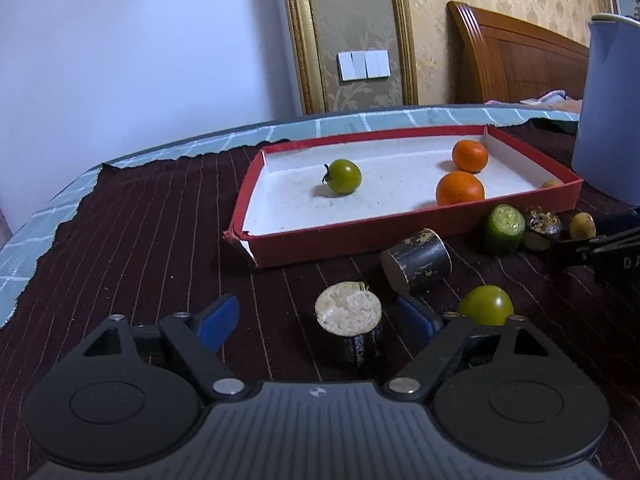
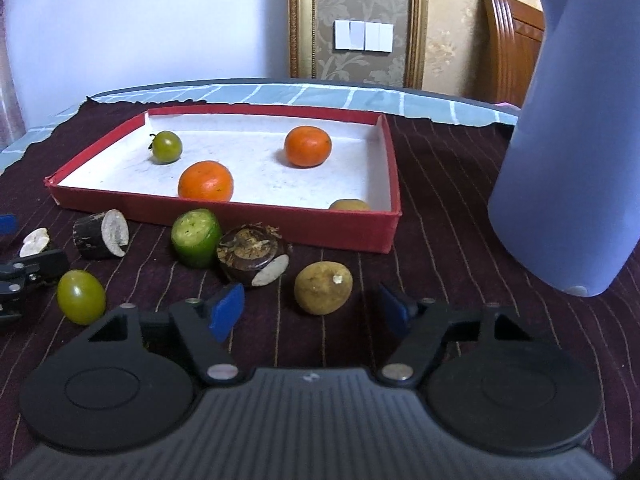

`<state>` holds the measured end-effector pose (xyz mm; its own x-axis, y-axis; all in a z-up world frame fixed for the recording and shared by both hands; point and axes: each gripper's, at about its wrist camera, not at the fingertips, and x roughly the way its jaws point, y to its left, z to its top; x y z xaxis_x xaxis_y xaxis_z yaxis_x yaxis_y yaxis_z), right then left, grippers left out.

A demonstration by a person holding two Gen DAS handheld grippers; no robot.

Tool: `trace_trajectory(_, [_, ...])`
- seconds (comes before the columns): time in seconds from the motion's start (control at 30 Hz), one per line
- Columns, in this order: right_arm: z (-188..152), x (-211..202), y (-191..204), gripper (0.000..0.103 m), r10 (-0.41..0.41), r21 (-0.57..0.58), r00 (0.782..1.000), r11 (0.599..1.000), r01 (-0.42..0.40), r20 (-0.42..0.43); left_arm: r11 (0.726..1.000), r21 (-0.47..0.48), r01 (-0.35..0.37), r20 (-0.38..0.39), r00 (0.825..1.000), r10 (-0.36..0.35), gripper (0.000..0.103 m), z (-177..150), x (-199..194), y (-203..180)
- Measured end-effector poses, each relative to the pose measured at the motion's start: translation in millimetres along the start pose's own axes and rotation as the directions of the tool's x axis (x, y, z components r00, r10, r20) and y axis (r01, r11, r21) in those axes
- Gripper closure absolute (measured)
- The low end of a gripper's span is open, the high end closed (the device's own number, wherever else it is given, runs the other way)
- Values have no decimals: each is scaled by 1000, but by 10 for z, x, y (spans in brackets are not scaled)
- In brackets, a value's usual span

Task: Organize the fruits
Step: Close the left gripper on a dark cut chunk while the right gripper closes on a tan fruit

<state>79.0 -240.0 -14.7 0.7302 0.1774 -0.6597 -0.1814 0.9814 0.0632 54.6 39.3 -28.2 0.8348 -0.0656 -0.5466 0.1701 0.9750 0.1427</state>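
A red tray holds a green tomato, two oranges and a yellowish fruit at its near right corner. In front of it lie two dark sugarcane pieces, a green cucumber piece, a brown water chestnut, a yellowish fruit and a green tomato. My left gripper is open around the upright sugarcane piece. My right gripper is open, just short of the yellowish fruit.
A tall blue jug stands at the right of the tray. A dark striped cloth covers the table, with a checked teal cover beneath at the edges. A wall and a wooden headboard are behind.
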Motion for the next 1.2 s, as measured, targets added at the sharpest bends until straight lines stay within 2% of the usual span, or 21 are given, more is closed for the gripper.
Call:
trace_trajectory(0.07, [0, -2, -8, 40, 13, 0, 1000, 1000, -13, 0, 1000, -3, 5, -7, 1000, -5, 29, -2, 12, 5])
trace_trajectory(0.13, [-2, -9, -18, 44, 32, 2, 1000, 1000, -32, 0, 1000, -10, 11, -17, 1000, -11, 33, -3, 30, 16])
trace_trajectory(0.3, [-7, -21, -12, 54, 43, -2, 999, 999, -43, 3, 1000, -21, 19, -26, 999, -19, 34, -6, 49, 30])
trace_trajectory(0.4, [-17, -42, -29, 66, 47, 8, 999, 999, -47, 7, 1000, -21, 20, -29, 999, -21, 35, -5, 54, 30])
trace_trajectory(0.47, [-21, -58, -43, 75, 49, 21, 999, 999, -50, 10, 999, -22, 31, -30, 999, -31, 40, -5, 56, 30])
trace_trajectory(0.63, [-43, -79, -51, 75, 36, 39, 999, 999, -36, 20, 997, -49, 66, -34, 997, -68, 49, -7, 70, 55])
trace_trajectory(0.83, [-67, -126, 13, 76, 21, 23, 999, 1000, -21, 31, 990, -78, 119, -27, 992, -121, 70, -7, 57, 65])
trace_trajectory(1.2, [-70, -272, 87, 75, 36, 27, 997, 999, -38, 63, 993, -70, 92, 2, 996, -92, 70, 34, -50, 42])
